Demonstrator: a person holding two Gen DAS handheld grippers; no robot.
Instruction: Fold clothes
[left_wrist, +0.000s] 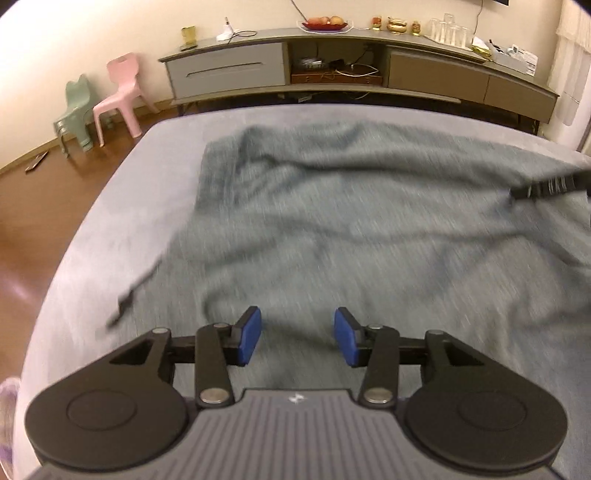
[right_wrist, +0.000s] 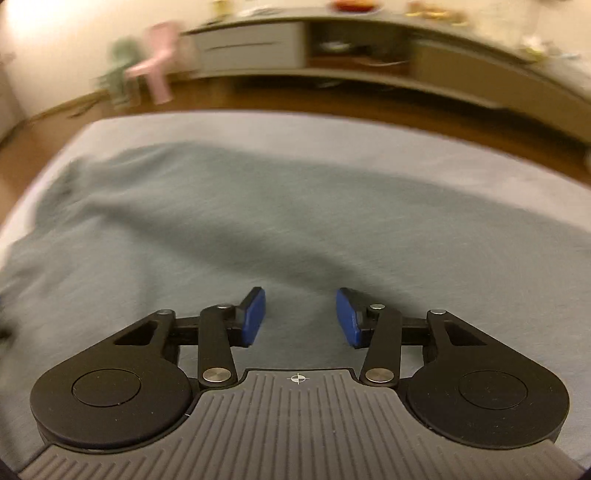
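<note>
Left wrist view, left to right: a green chair (left_wrist: 75, 110) and a pink chair (left_wrist: 120, 92) stand on the wooden floor (left_wrist: 44, 206) by the wall. Behind the bed (left_wrist: 122, 177) runs a long low cabinet (left_wrist: 332, 70) with a fruit bowl (left_wrist: 325, 24) on top. A grey-green garment (left_wrist: 332, 221) lies spread and rumpled across the bed, a dark cord (left_wrist: 136, 284) trailing off its left edge. The left gripper (left_wrist: 297, 339) hovers over the garment's near part, jaws partly open, nothing between the blue pads (left_wrist: 249, 334). At far right a dark strip (left_wrist: 550, 186) lies over the cloth; I cannot tell what it is.

Right wrist view, blurred: the right gripper (right_wrist: 300, 317) hangs above the same garment (right_wrist: 258, 221), jaws partly open and empty.
</note>
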